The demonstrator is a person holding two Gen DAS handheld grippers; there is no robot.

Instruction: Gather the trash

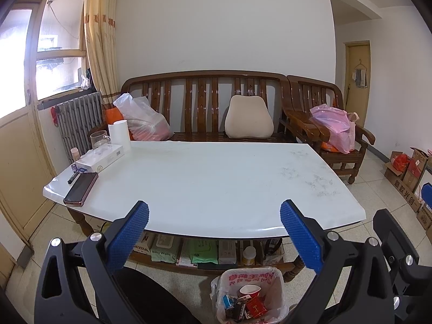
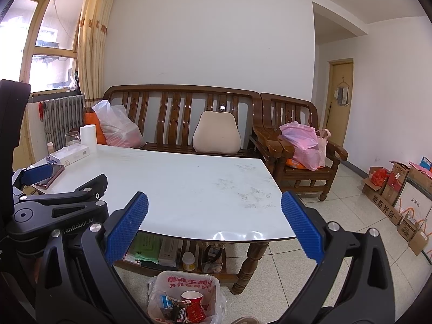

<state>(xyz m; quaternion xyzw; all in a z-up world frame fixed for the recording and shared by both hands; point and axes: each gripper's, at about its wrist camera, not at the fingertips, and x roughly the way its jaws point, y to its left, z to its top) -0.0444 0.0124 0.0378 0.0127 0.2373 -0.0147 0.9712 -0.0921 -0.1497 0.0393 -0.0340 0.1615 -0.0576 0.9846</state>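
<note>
The table (image 1: 210,178) filled the middle of both views, its white top bare across the centre and right, which suggested the collecting was nearly or wholly done. Behind it, across the upper middle, ran the bench (image 1: 205,86) with a cushion (image 1: 249,117) and a plastic bag (image 1: 143,120). The bin (image 1: 249,297) stood on the floor at the bottom centre, just in front of the table's near edge, probably placed there so scraps could be dropped straight off the top; its liner held the trash (image 1: 247,305), a red paper cup and several small packets. What stayed on the table sat grouped at the left end: a white box (image 1: 101,158), a paper roll (image 1: 118,132), a glass mug (image 1: 98,137) and a phone (image 1: 81,189), seemingly kept as belongings rather than rubbish. The left gripper (image 1: 214,220) and the right gripper (image 2: 214,217) both hovered above the near edge with fingers spread wide and nothing between them, apparently released over the bin.
</note>
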